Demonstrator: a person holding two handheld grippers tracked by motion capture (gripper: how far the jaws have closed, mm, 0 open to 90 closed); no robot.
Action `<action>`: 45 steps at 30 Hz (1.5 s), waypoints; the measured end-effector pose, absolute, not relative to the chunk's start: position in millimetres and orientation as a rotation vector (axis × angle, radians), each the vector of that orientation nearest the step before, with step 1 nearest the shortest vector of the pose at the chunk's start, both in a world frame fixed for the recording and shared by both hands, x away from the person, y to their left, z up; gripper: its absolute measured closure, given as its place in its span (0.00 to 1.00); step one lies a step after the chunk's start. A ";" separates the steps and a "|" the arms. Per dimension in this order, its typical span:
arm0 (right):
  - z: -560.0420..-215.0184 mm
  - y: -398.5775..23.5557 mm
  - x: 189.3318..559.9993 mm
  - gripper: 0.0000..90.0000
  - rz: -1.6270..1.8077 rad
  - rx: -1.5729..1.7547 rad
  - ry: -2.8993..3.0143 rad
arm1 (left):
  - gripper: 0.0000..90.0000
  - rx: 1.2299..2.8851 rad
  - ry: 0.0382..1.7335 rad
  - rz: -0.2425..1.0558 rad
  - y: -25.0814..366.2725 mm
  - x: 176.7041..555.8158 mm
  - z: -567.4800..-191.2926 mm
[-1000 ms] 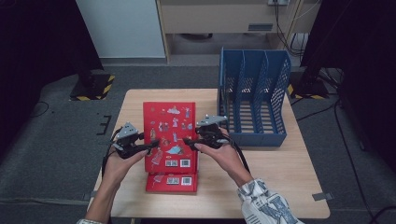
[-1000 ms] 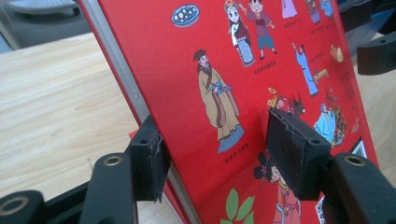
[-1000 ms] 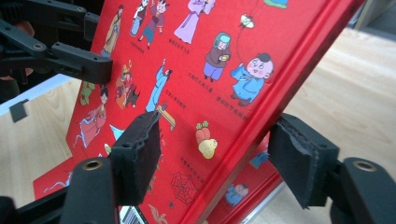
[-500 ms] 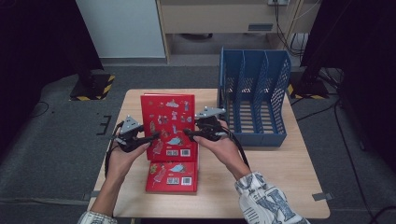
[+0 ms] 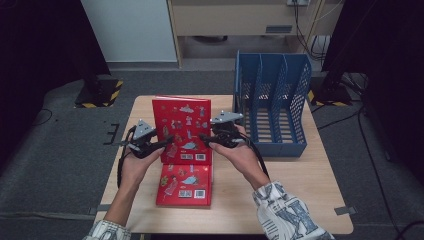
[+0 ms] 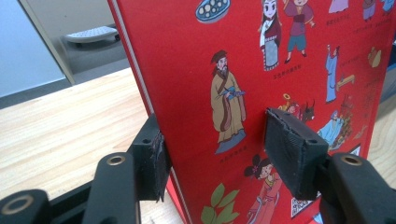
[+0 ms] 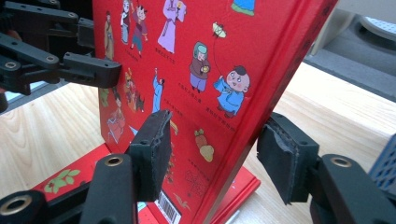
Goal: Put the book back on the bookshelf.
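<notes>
Red upper book [image 5: 182, 129] stands lifted between both grippers: left gripper [image 6: 219, 154] clamps its edge; right gripper [image 7: 215, 154] has been closing, pads not pressing.

Two red books are here: one upright red book [image 5: 182, 127] between the left hand-held gripper [image 5: 162, 144] and the right hand-held gripper [image 5: 205, 139], and one flat red book [image 5: 184, 184] just below them on the tabletop [image 5: 300, 190]. One blue file rack [image 5: 272, 102] with three compartments stands beyond the right hand-held gripper.

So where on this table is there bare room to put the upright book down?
Bare table lies in front of the blue file rack, right of the flat red book. A narrower strip runs along the left edge. The middle is crowded.
</notes>
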State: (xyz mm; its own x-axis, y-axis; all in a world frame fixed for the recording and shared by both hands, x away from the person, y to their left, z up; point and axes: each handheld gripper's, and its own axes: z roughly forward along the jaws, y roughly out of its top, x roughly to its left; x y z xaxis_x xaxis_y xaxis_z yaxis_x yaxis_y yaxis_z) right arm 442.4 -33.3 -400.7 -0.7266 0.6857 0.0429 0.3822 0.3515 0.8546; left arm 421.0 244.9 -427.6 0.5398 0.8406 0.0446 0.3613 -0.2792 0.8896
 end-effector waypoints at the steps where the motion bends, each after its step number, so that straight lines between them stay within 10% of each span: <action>1: -400.0 -34.1 442.8 0.52 1.324 0.950 2.293 | 0.47 1.864 0.983 0.669 244.0 421.2 -426.9; 45: -409.6 -25.2 428.2 0.57 1.370 0.804 2.436 | 0.50 1.858 0.937 0.661 258.0 390.5 -435.5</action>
State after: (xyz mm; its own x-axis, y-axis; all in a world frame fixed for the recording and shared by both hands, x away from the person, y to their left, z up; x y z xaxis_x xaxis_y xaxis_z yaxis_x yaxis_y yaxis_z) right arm 428.2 -25.2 -409.6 -0.8219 0.5662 0.0631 0.3481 0.4115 0.8423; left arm 390.5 258.0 -435.5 0.5653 0.8231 0.0544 0.3276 -0.2845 0.9010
